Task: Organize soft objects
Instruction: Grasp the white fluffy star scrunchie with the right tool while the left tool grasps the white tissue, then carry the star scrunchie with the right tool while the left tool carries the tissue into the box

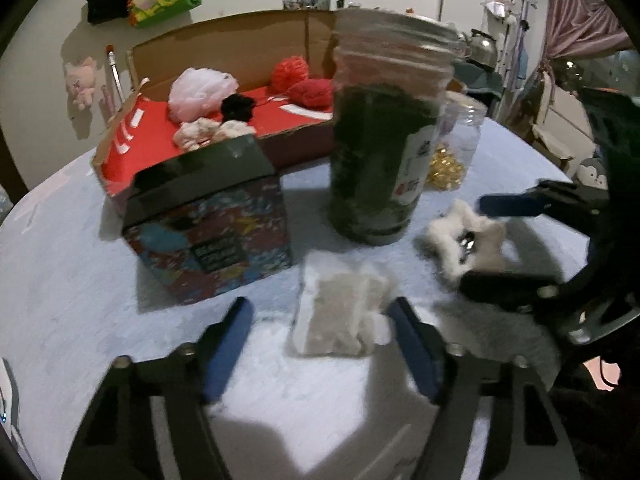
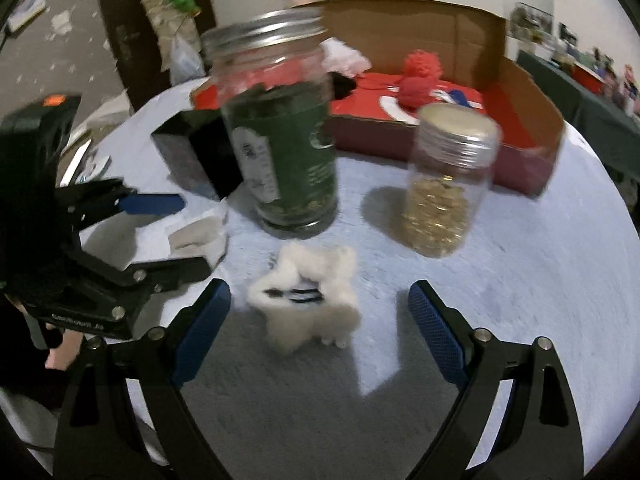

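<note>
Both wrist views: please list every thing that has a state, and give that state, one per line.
left claw: open, around the pale cloth pad
right claw: open, around the fluffy white clip
green jar: upright, lid on
gold-filled jar: upright, capped
cardboard box: open, soft things inside
patterned box: closed

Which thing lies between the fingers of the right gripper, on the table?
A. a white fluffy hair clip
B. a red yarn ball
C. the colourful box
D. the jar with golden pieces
A: in the right wrist view the white fluffy hair clip lies on the table between the open fingers of the right gripper, untouched by them.
</note>
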Demonstrator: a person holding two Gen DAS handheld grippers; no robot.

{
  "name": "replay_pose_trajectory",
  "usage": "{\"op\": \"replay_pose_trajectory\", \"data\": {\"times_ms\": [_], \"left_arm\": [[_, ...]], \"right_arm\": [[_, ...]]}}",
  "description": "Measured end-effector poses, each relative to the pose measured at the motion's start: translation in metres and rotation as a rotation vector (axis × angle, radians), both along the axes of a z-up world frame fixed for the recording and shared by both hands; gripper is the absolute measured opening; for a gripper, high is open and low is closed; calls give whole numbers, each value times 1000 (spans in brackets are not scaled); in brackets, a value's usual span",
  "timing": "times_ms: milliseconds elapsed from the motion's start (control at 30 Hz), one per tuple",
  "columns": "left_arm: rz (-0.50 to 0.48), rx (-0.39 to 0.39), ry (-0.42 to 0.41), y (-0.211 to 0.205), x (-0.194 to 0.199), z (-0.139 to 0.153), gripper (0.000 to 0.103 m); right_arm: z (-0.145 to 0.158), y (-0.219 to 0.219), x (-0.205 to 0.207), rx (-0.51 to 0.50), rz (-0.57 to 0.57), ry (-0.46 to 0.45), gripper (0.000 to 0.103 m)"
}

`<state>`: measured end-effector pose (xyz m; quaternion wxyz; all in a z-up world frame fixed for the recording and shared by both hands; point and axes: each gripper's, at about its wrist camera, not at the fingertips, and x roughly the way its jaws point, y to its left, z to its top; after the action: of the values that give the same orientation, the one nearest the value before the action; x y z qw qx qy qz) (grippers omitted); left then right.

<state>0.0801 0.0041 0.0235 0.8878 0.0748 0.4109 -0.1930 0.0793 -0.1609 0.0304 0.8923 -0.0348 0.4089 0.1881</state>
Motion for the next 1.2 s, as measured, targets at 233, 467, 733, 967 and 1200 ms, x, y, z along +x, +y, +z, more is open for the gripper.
{"op": "replay_pose_trajectory", "data": {"times_ms": [233, 467, 733, 967, 1200], "left_arm": [[-35, -59, 11, -1, 1, 7, 22], [-56, -88, -11, -4, -4, 19, 22], [-56, -94, -12, -1, -7, 21, 22], [-12, -95, 1, 19, -10, 19, 22], [66, -84, 11, 51, -11, 15, 22]], "right_arm": [[0, 11, -4, 3, 45, -22, 48], [18, 6, -11, 52, 39, -53, 48], [17, 5, -12, 42, 27, -46, 48], [13, -9, -13, 42, -4, -29, 48], [12, -29, -14, 26, -51, -16, 48]]}}
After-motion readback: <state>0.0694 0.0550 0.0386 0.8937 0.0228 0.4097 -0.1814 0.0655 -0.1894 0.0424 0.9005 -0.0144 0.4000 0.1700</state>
